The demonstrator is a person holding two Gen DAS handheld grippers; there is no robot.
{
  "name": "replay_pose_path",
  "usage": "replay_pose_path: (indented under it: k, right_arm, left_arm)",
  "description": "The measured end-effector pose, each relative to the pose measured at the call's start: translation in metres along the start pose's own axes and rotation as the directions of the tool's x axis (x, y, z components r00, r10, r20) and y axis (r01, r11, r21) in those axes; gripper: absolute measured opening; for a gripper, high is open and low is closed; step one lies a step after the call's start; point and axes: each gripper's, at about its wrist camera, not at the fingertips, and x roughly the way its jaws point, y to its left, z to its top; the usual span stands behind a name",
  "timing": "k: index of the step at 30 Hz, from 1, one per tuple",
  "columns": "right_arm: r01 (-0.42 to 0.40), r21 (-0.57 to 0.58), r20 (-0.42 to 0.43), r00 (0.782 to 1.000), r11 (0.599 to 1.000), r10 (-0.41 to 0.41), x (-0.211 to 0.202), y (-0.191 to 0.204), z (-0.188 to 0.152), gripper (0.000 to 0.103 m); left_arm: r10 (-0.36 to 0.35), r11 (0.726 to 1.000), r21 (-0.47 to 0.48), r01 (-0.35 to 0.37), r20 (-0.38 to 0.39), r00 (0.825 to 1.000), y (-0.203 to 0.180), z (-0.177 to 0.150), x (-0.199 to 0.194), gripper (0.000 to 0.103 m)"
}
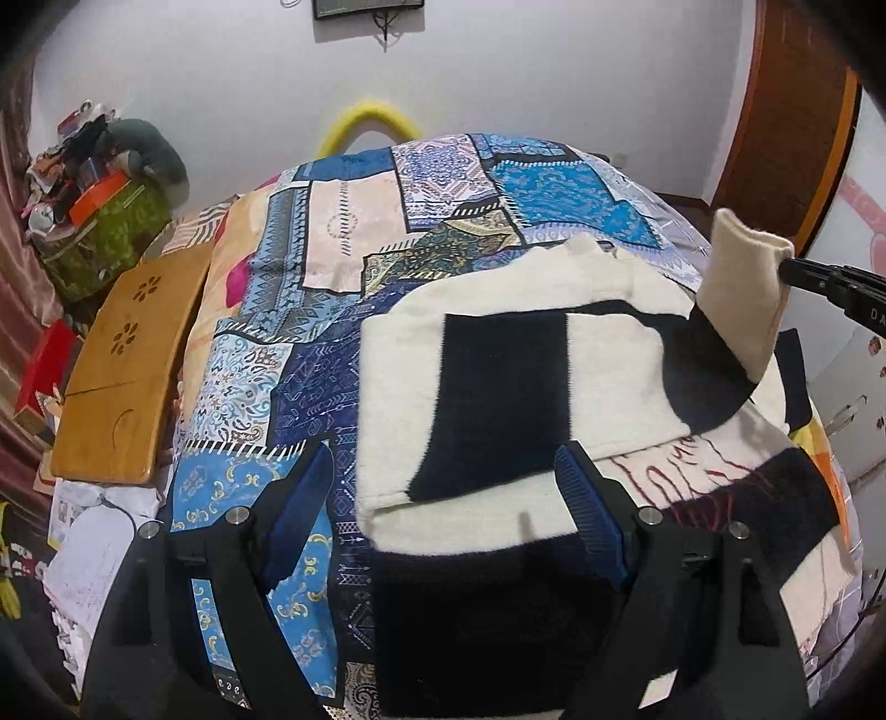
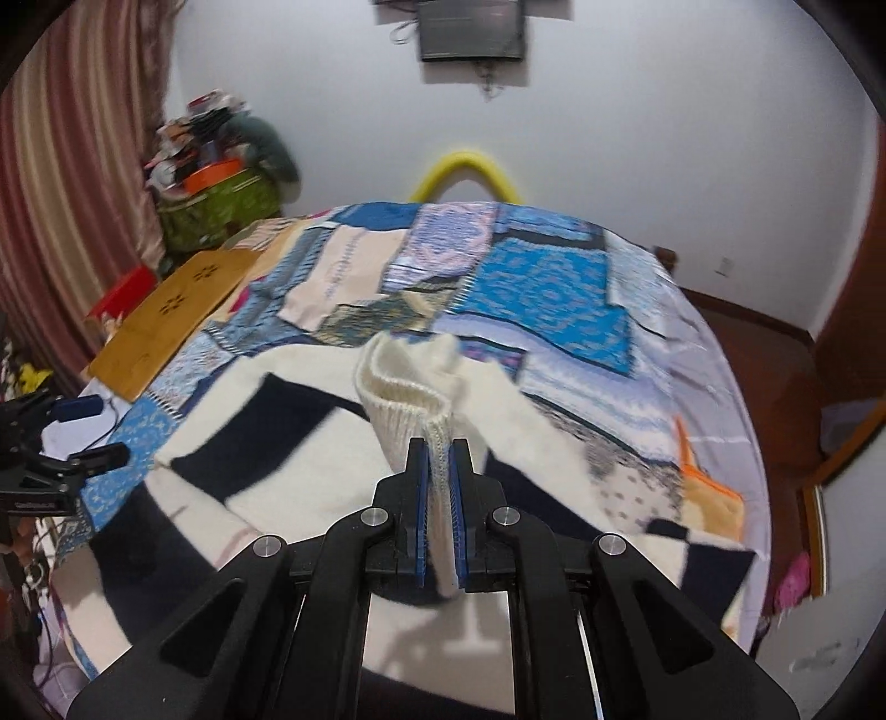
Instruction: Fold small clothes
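Nearest the right wrist camera we log our right gripper [image 2: 438, 443], jaws clamped tight on the ribbed cream cuff [image 2: 407, 399] of a sweater sleeve, the knit pinched flat between the blue pads [image 2: 422, 487]. In the left wrist view that same sleeve [image 1: 739, 293] stands lifted above the bed's right side, held at its end by the black fingers entering from the right edge.

Next item: our left gripper [image 1: 446, 482], jaws spread wide, nothing between them; it hangs over the near hem of the garment, its pads apart from the cloth.

Item: one cream and navy block-patterned sweater [image 1: 498, 376], spread over the near right part of the bed. Its other sleeve is folded across the body.

Item: blue patchwork bedspread [image 1: 343, 243], covering the bed under the sweater.

Item: wooden lap tray [image 1: 130, 360] with flower cut-outs, at the bed's left edge.

Item: yellow curved tube [image 1: 368, 119], behind the bed's far edge.

Item: green box [image 1: 108, 238] heaped with clutter, beyond the far left corner.

Item: wall-mounted screen [image 2: 470, 30], on the far wall.
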Motion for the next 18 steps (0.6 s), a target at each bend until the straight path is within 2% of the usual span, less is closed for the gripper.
replay_pose_path:
  k: [7, 18]
  right_arm:
    - [0.065, 0.089, -0.044, 0.997, 0.994, -0.061, 0.0, -0.044, -0.028, 0.007]
    - [0.107, 0.221, -0.171, 0.983, 0.969, -0.07, 0.013, -0.095, -0.08, 0.009]
  left_arm:
    - [-0.001, 1.0, 0.026, 0.001, -0.003, 1.0, -0.015, -0.001, -0.002, 0.082]
    - [-0.002, 0.999, 0.043, 0.003, -0.033, 0.999, -0.028, -0.002, 0.007, 0.082]
